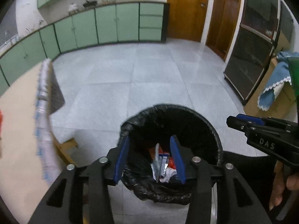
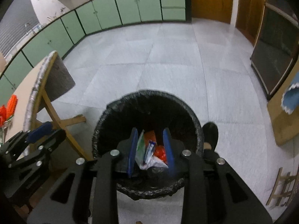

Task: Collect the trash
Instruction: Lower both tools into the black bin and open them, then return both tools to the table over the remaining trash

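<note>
Grey tiled floor (image 2: 168,65), green cabinets (image 1: 104,26), seemingly wooden doors (image 1: 186,9).

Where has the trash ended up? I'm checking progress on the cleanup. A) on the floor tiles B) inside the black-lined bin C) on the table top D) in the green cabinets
B: both wrist views look down between open blue pads into the black-lined bin, where crumpled wrappers lie at the bottom, clear of the left hand-held gripper and the right hand-held gripper.
</note>
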Tool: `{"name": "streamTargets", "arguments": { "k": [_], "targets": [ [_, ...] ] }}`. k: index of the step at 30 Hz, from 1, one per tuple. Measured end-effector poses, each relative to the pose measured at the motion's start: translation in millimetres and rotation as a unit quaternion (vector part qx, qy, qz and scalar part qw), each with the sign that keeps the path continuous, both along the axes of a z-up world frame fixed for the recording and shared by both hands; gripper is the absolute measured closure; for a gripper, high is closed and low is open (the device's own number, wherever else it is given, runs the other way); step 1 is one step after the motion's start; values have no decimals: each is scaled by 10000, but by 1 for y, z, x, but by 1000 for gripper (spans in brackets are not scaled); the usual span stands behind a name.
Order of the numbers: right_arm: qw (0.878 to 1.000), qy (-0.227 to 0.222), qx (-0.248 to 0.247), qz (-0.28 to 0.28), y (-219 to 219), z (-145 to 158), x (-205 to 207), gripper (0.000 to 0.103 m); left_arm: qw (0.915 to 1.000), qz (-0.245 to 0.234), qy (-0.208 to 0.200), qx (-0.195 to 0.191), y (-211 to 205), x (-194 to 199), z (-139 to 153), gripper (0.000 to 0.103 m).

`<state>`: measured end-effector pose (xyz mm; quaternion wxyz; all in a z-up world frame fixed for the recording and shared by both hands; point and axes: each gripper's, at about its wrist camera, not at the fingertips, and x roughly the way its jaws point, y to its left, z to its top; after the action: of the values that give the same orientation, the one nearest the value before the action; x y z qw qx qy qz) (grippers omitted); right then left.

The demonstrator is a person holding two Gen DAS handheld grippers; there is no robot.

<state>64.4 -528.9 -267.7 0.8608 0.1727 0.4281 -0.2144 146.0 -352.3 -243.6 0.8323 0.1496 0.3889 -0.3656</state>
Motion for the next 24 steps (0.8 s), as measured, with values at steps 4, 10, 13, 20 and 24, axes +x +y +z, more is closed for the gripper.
{"name": "streamTargets", "arguments": {
  "k": [4,10,13,20,24],
  "targets": [
    [9990,-337,-241,182,24,38,-3,62,9988,257,-395,-163,35,-4,38,45],
    [9948,-676,-448,615,73,83,-1,42,9927,890,-742,-334,98,-3,84,35],
    [9914,-806,-591,846,98,100,0,32,9886,1194,-837,-364,128,-2,97,29],
    [9835,-978,-603,1401,154,124,13,27,9722,2042,-1098,-334,212,-9,123,21],
    [9782,-1007,-594,1716,186,133,28,27,9576,2557,-1286,-342,265,-14,138,20]
  ]
}}
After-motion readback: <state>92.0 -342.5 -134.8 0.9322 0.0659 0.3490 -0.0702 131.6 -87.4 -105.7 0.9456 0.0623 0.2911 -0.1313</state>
